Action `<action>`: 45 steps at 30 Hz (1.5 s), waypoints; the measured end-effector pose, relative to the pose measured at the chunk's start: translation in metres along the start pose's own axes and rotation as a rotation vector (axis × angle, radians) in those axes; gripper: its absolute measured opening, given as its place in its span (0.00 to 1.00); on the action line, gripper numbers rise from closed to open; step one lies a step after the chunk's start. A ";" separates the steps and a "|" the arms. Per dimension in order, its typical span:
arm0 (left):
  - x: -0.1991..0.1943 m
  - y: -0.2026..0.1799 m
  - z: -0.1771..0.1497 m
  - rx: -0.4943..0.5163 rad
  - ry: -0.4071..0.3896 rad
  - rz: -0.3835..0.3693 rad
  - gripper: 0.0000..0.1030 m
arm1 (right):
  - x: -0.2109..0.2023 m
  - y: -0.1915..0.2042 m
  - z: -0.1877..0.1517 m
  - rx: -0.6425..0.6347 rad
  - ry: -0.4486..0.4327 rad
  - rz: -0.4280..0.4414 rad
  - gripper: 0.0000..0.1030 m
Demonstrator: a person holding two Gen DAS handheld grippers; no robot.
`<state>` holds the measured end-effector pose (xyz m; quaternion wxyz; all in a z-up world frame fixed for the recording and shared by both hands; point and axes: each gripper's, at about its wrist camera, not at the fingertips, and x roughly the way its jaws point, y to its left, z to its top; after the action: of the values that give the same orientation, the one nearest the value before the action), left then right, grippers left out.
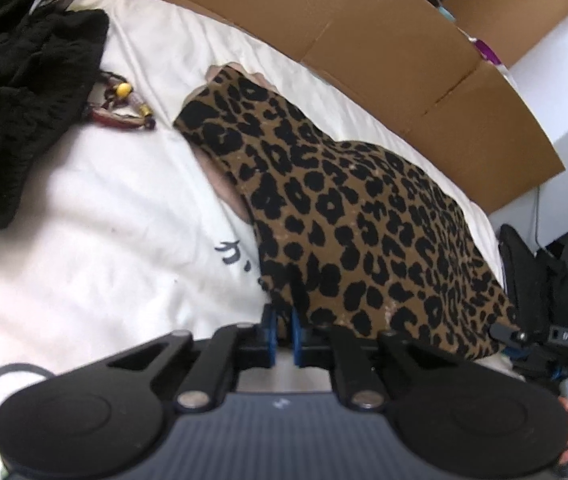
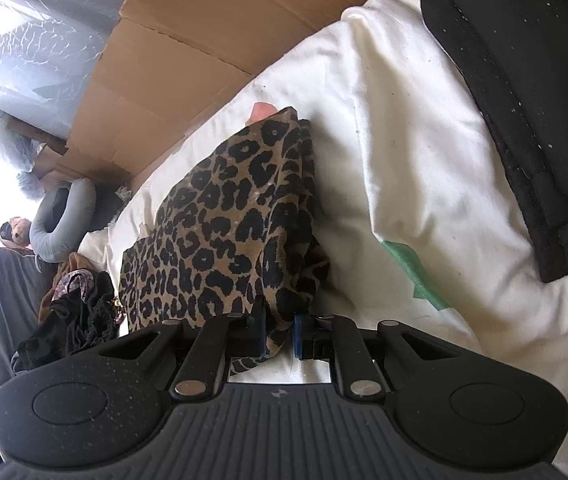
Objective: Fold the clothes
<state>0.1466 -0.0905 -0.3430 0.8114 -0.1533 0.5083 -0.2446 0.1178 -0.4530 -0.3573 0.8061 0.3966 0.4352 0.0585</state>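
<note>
On a white bed (image 1: 83,208) beside cardboard (image 1: 404,52), both grippers, left (image 1: 282,326) and right (image 2: 278,326), pinch a leopard garment (image 1: 364,216); its near edge hides behind their fingers.

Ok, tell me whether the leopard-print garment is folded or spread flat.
Neither: the leopard-print garment is bunched and lifted off the white bedding, its edge pinched by the left hand-held gripper and right hand-held gripper.

black clothes (image 1: 23,80) cut off (left edge), bedsheet print (image 1: 235,258) half hidden

A lived-in bedroom is showing: rumpled white printed duvet (image 1: 83,216), flattened brown cardboard sheet (image 1: 384,52), heaped black knitted clothing (image 1: 23,80) lying about
</note>
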 end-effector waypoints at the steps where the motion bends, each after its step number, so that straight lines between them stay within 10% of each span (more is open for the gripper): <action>1: -0.003 -0.001 0.001 -0.001 0.000 0.001 0.06 | -0.001 0.001 0.000 -0.003 0.001 0.001 0.11; 28: -0.052 -0.004 -0.007 0.016 0.154 0.051 0.04 | -0.028 0.033 -0.016 -0.129 0.133 0.068 0.10; 45: -0.034 -0.025 -0.028 0.062 0.326 -0.051 0.03 | -0.039 0.033 0.017 -0.149 0.037 0.013 0.10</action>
<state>0.1031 -0.0929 -0.3171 0.7160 -0.0990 0.6214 -0.3023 0.1144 -0.4577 -0.3038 0.8248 0.3371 0.4421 0.1032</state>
